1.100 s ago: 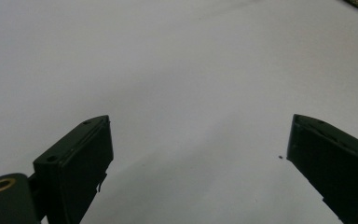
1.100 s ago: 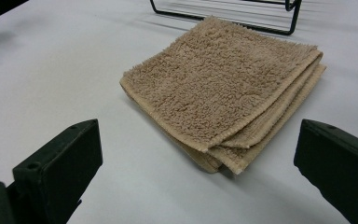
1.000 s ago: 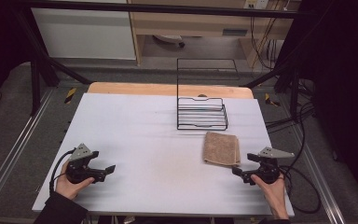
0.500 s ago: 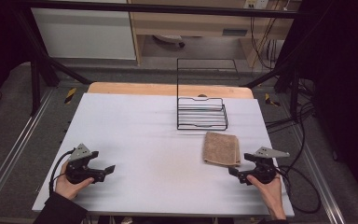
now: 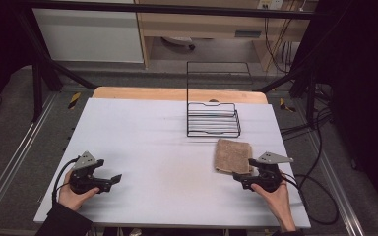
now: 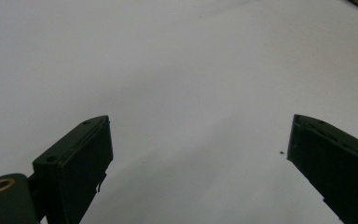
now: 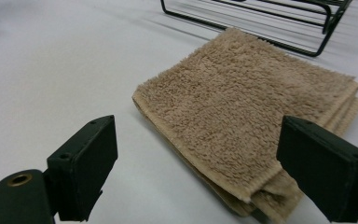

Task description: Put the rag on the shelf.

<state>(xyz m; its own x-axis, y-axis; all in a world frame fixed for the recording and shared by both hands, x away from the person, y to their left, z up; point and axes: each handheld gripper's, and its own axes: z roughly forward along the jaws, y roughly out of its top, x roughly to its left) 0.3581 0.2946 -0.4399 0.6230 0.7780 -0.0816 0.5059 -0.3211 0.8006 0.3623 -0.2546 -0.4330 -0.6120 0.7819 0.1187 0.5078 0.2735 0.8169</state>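
Towel (image 7: 247, 112) first: it is brown and fuzzy, folded into a flat square with a few layers that show at its near corner. Its edges have a neat stitched border. It lies flat on the white table (image 5: 152, 142), on the right side, just in front of the black wire rack (image 5: 212, 119).

The right gripper (image 5: 238, 177) is held in the person's right hand (image 5: 273, 194), right at the near edge of the towel. Its jaws stand wide apart and have just been closing a little. In the right gripper view the near corner of the towel sits between the two black jaws, but the pads do not press on it.

The left gripper (image 5: 114, 179) is far from the towel, on the left side of the table, held in the left hand (image 5: 74, 191). Its jaws are spread wide too, with only bare table between them.

The wire rack is made of thin black bars, with a tall frame at its back. It stands on the far side of the towel, near it. Nothing lies between the right gripper and the towel. Behind the white top, a strip of wooden board (image 5: 177, 93) shows. Black cables (image 5: 315, 196) trail off by the right hand.
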